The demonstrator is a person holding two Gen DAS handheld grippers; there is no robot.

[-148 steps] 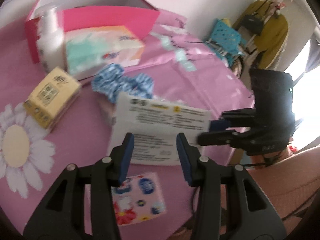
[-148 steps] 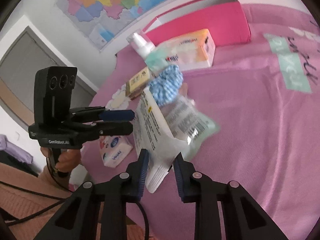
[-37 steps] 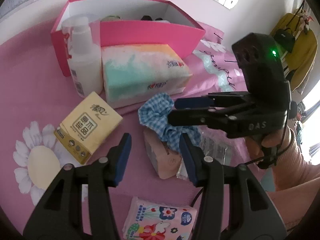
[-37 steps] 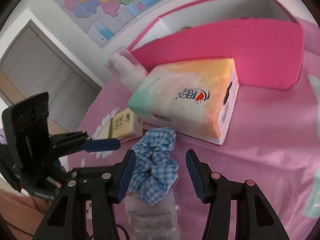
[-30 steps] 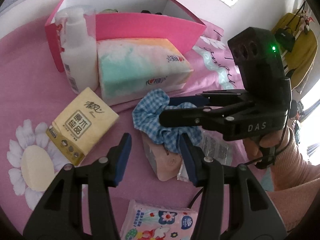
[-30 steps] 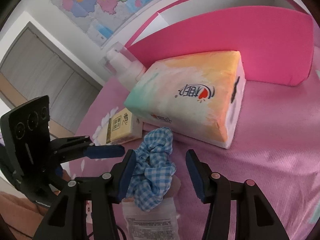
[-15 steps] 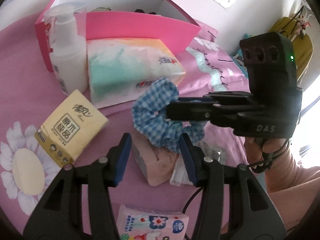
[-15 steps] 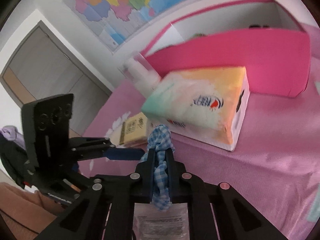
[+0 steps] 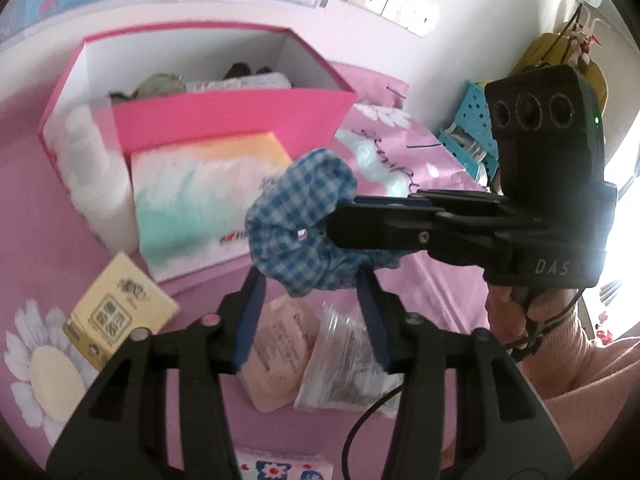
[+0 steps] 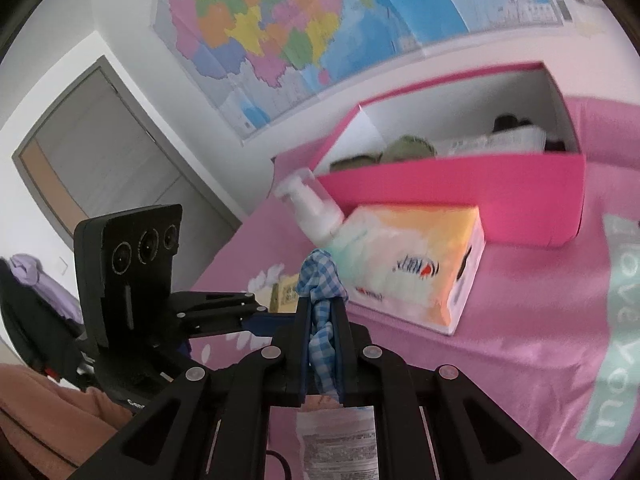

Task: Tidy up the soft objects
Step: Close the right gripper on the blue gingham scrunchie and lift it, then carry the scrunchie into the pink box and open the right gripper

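My right gripper (image 10: 322,312) is shut on a blue-and-white checked scrunchie (image 10: 320,276) and holds it in the air; it shows in the left wrist view (image 9: 340,216) too, with the scrunchie (image 9: 298,216) hanging from it. My left gripper (image 9: 312,312) is open and empty, just below the scrunchie. An open pink box (image 9: 224,116) with soft items inside stands behind; it also shows in the right wrist view (image 10: 460,208).
A pastel tissue pack (image 9: 204,200) and a white pump bottle (image 9: 92,176) stand in front of the box. A yellow tissue pack (image 9: 120,312), a pink pouch (image 9: 276,356), a clear packet (image 9: 348,364) and a floral pack (image 9: 280,470) lie on the pink cloth.
My right gripper closed on the scrunchie and lifted it off the pink pouch, up toward the box. My left gripper stayed open.
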